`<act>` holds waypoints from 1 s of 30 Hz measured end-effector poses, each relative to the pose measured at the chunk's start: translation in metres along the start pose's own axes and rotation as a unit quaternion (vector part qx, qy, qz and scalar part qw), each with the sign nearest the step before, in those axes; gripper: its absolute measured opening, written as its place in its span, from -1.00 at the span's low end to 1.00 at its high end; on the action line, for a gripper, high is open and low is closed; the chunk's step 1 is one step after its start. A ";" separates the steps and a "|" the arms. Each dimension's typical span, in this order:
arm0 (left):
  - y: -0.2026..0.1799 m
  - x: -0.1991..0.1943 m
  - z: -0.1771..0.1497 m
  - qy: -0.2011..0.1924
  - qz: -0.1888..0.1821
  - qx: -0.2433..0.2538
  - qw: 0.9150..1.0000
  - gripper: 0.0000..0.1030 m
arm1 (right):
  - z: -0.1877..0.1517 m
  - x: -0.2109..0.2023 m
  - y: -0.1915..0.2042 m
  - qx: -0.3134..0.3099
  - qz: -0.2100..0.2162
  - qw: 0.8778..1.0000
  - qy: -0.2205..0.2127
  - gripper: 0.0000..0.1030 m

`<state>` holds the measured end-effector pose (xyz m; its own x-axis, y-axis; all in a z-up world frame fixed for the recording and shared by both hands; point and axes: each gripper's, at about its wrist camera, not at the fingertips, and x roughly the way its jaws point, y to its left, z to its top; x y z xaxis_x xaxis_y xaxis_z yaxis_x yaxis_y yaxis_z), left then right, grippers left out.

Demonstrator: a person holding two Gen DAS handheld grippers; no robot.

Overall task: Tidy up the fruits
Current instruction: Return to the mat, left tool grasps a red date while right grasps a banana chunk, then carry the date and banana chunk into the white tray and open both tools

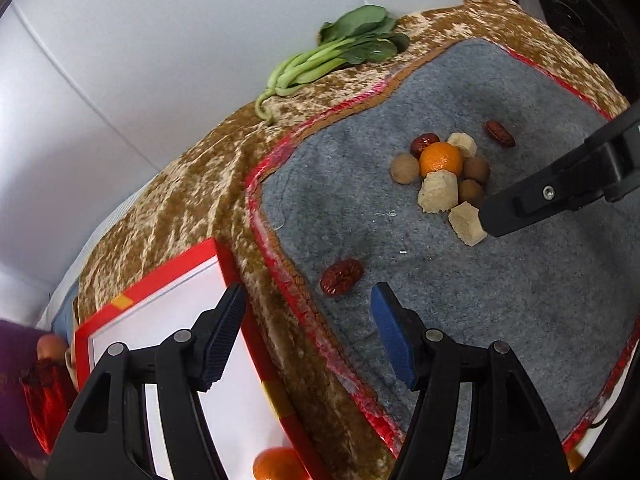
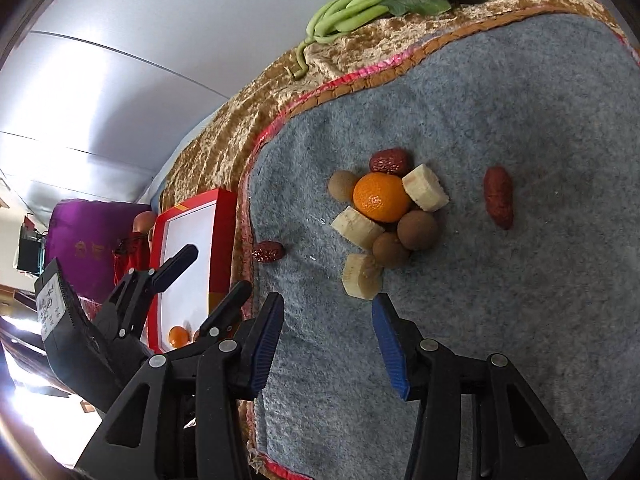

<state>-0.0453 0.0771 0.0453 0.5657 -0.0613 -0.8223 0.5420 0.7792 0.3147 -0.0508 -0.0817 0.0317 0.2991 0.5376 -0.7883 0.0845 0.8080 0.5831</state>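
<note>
On the grey mat (image 2: 500, 320) sat a small heap of fruit: a mandarin (image 2: 382, 197) in the middle, three banana chunks (image 2: 425, 187) and three brown longans (image 2: 417, 229) touching it, and a red date (image 2: 390, 161) tucked behind. Two more dates lay apart, one to the right (image 2: 499, 197), one near the mat's left edge (image 2: 269, 251). My right tool (image 2: 326, 344) hovered just short of the nearest banana chunk (image 2: 362, 276), its blue pads parted and nothing between them. My left tool (image 1: 308, 334) was also open and empty, poised above the mat's red border, with the left-edge date just ahead of its pads. Beside the mat, on the gold-patterned cloth (image 1: 192, 200) covering the worktop, stood a red-rimmed white tray (image 1: 180, 312) already holding one mandarin (image 1: 276, 465). Leafy greens (image 1: 340, 54) lay at the far edge. I judged the sorting barely begun; next, one tool would need to lower over a single fruit, close gently, and carry it to the tray.
</note>
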 end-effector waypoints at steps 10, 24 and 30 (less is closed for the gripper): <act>-0.004 0.029 0.015 0.025 -0.044 0.042 0.998 0.24 | 0.005 0.017 -0.012 0.032 0.001 0.999 0.015 -0.17; 0.000 0.050 0.016 0.059 -0.109 0.008 0.992 -0.66 | 0.008 0.038 -0.023 0.054 -0.023 0.998 0.023 -0.46; 0.005 0.044 0.010 0.065 -0.129 -0.046 0.988 -0.66 | 0.007 0.027 -0.028 0.041 -0.032 0.999 0.009 -0.63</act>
<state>-0.0113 0.0725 0.0152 0.3275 -0.1896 -0.9256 0.5965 0.8013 0.0469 -0.0380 -0.0919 -0.0049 0.2729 0.4910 -0.8273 0.1814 0.8183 0.5455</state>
